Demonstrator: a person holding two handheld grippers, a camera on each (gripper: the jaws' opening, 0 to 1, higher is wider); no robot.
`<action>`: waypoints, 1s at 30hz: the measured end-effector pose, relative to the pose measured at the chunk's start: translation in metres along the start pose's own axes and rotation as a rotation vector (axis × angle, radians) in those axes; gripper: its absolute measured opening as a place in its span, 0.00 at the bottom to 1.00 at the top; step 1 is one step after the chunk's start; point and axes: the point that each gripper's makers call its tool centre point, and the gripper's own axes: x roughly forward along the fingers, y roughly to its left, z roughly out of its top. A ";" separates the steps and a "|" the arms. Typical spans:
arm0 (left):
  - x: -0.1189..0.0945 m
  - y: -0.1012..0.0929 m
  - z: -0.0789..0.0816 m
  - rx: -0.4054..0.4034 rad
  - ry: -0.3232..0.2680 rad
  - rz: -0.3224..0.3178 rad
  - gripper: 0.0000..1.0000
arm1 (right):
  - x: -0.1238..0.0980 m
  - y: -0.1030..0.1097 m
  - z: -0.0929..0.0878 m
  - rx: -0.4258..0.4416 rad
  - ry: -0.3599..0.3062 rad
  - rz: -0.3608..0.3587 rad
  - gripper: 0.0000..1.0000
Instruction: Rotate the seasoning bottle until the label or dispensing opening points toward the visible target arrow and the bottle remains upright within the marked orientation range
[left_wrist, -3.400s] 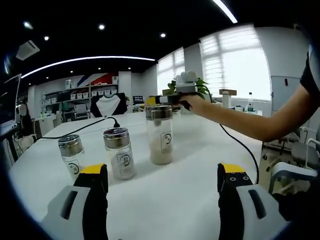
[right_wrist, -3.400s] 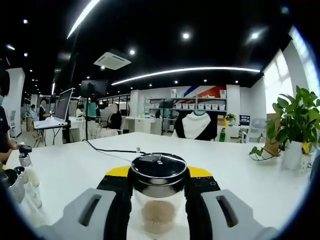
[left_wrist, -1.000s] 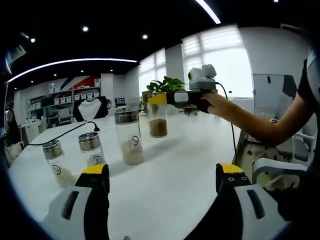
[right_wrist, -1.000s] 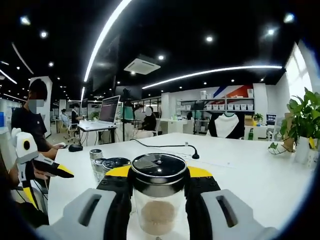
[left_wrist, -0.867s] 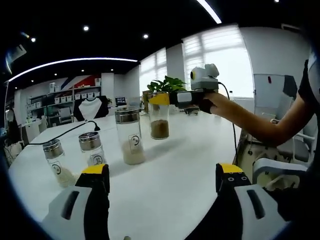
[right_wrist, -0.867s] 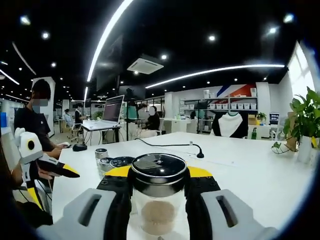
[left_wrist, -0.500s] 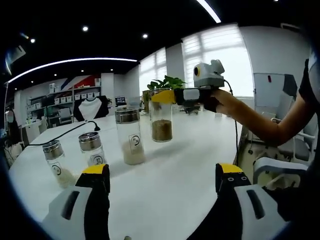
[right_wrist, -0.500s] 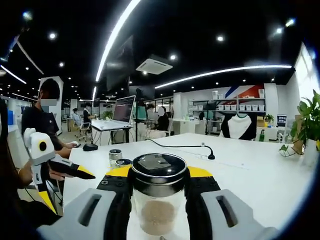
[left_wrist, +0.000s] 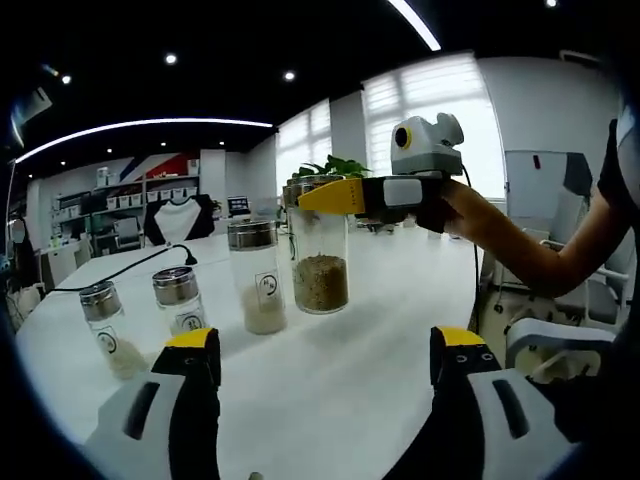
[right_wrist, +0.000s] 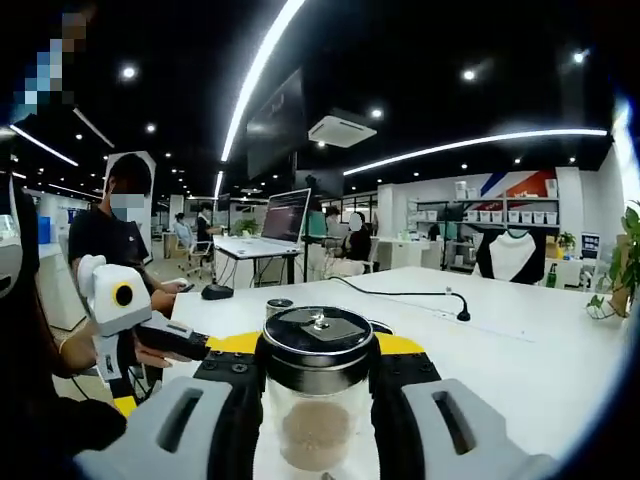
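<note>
The right gripper (right_wrist: 318, 392) clamps the seasoning bottle (right_wrist: 317, 400) just under its metal lid, upright on the white table (left_wrist: 380, 330); the left gripper (left_wrist: 318, 365) hangs open, well short of it. Round labels on three neighbouring jars (left_wrist: 257, 275) are too small to read.

Three other jars stand on the white table (left_wrist: 380, 310): a tall one (left_wrist: 258, 275) and two short ones (left_wrist: 180, 300) (left_wrist: 104, 327). A black cable (left_wrist: 130, 270) crosses behind them. A laptop (right_wrist: 283, 215) sits on a far desk.
</note>
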 end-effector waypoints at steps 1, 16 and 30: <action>0.000 0.000 0.000 -0.001 -0.001 0.000 0.91 | 0.001 0.002 0.000 -0.003 0.002 0.008 0.38; 0.001 0.011 0.009 0.016 -0.035 -0.021 0.81 | 0.014 0.040 -0.010 -0.024 0.034 0.135 0.38; 0.004 0.010 0.015 0.018 -0.074 -0.059 0.68 | 0.015 0.064 -0.005 -0.027 0.031 0.219 0.38</action>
